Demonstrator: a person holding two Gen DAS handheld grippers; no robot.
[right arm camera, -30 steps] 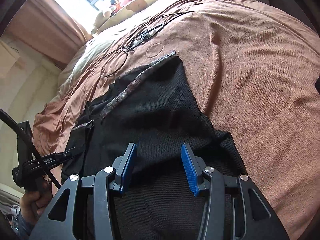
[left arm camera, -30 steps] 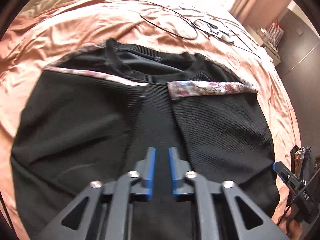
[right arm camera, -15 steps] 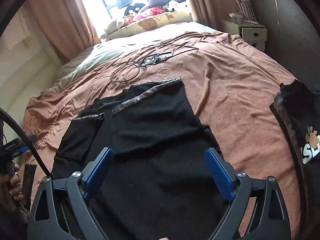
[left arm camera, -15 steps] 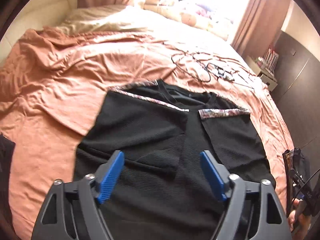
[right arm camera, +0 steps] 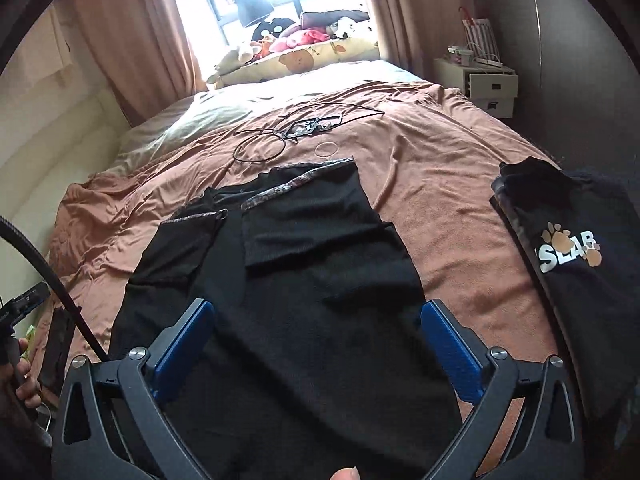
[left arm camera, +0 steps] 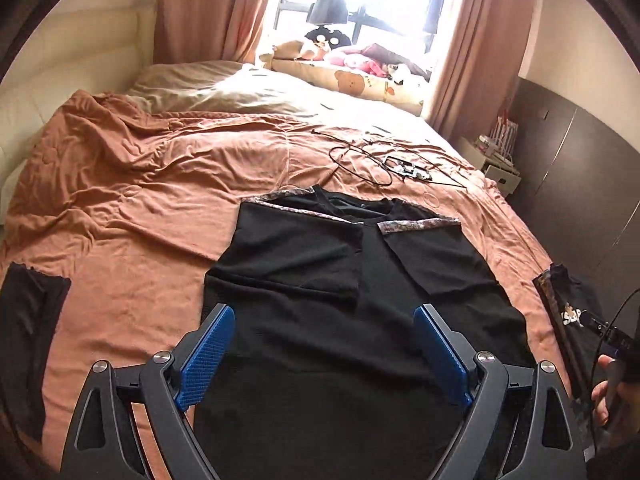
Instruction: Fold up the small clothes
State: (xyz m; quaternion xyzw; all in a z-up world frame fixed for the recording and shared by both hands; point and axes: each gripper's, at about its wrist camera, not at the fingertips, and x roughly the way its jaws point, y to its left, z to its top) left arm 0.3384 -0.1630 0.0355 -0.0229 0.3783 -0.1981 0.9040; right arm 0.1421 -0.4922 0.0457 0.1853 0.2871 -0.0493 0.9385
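Note:
A black knit top (left arm camera: pixel 344 296) with patterned sleeve trim lies flat on the orange-brown bedspread (left arm camera: pixel 132 200), both sleeves folded in over the chest. It also shows in the right wrist view (right arm camera: pixel 288 288). My left gripper (left arm camera: pixel 322 354) is open and empty, raised above the top's lower part. My right gripper (right arm camera: pixel 316 348) is open and empty too, above the same lower part.
A folded black shirt with "SLAB" print (right arm camera: pixel 568 256) lies to the right of the top, also in the left wrist view (left arm camera: pixel 568 312). Another dark garment (left arm camera: pixel 28 320) lies at the left. Black cables (left arm camera: pixel 384 160) and a thin ring (right arm camera: pixel 326 149) lie beyond the collar. A nightstand (right arm camera: pixel 486 84) stands at the bed's right.
Both grippers have opened wide and pulled up and back from the top. The sleeves stay folded in.

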